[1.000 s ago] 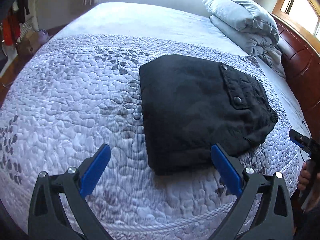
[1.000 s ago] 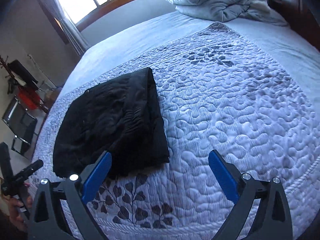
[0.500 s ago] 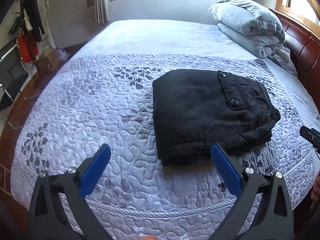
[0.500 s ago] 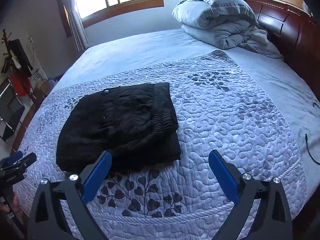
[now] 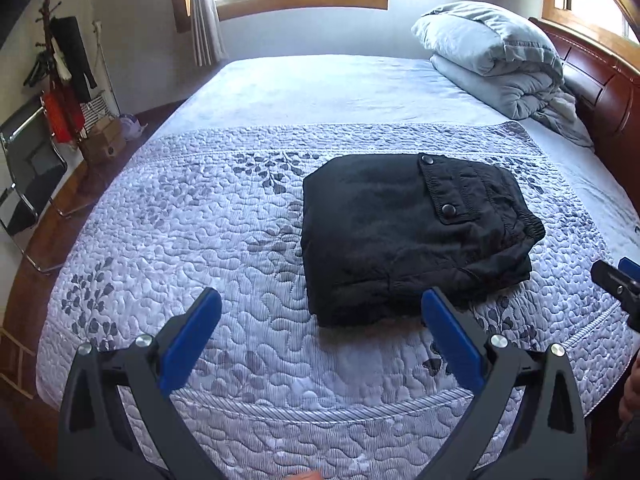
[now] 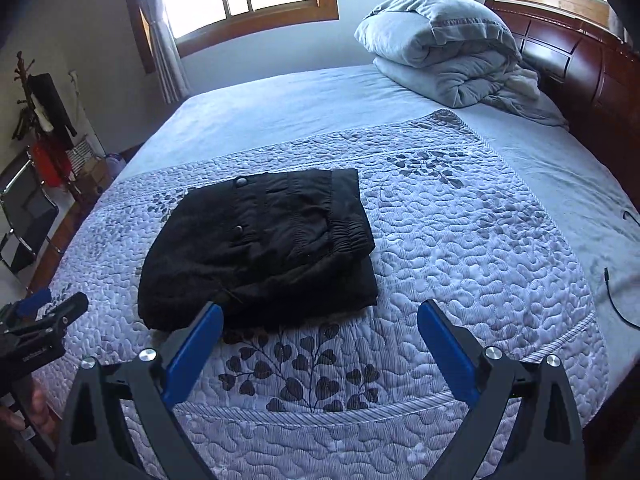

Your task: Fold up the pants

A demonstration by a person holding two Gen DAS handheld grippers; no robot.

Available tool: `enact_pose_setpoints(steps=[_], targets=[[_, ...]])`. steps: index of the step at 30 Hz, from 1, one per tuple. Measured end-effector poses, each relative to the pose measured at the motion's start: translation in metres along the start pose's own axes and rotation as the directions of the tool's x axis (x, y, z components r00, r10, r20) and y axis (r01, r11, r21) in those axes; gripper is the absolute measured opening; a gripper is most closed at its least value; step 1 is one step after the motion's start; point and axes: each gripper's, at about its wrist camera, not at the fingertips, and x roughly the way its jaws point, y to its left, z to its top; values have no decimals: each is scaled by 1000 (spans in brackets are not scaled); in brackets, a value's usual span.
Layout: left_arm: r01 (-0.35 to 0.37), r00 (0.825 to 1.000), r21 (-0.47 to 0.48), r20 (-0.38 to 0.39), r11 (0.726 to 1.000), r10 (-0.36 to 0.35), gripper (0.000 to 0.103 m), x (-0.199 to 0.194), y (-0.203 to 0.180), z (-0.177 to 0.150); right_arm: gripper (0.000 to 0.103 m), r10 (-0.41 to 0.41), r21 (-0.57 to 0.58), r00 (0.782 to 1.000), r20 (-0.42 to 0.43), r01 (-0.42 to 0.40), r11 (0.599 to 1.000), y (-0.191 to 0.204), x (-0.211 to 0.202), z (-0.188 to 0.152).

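The black pants [image 5: 408, 232] lay folded into a compact rectangle on the quilted bedspread [image 5: 192, 232], close to the near edge of the bed and roughly midway along it. A buttoned pocket flap faced up, and the elastic waistband bunched along the side toward the headboard [image 5: 600, 92].

The left gripper [image 5: 320, 336] hung above the near edge of the bed with its blue-padded jaws spread wide and nothing between them; the pants sat just beyond its right finger. The right gripper [image 6: 318, 338] was likewise released and empty, held over the same near edge, with the pants just past its left finger. Neither tool touched the cloth.

A folded grey comforter [image 5: 492, 56] was piled at the far corner of the bed beside the headboard. A thin black cable [image 6: 618, 300] lay on the sheet near the bed's right edge in the right wrist view.
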Motion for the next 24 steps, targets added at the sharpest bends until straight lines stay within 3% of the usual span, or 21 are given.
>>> enact_pose_setpoints(steps=[10,24], targets=[[3,1000,-5,24,1000,-3,100,-8,0,2,98,20,-13,1000,-6,-20,1000,12,3,0],[10,1000,-21,-12,1000,-11,100,7,5,-2,99,28,-19,999,-31,-28,999,18,18,-4]])
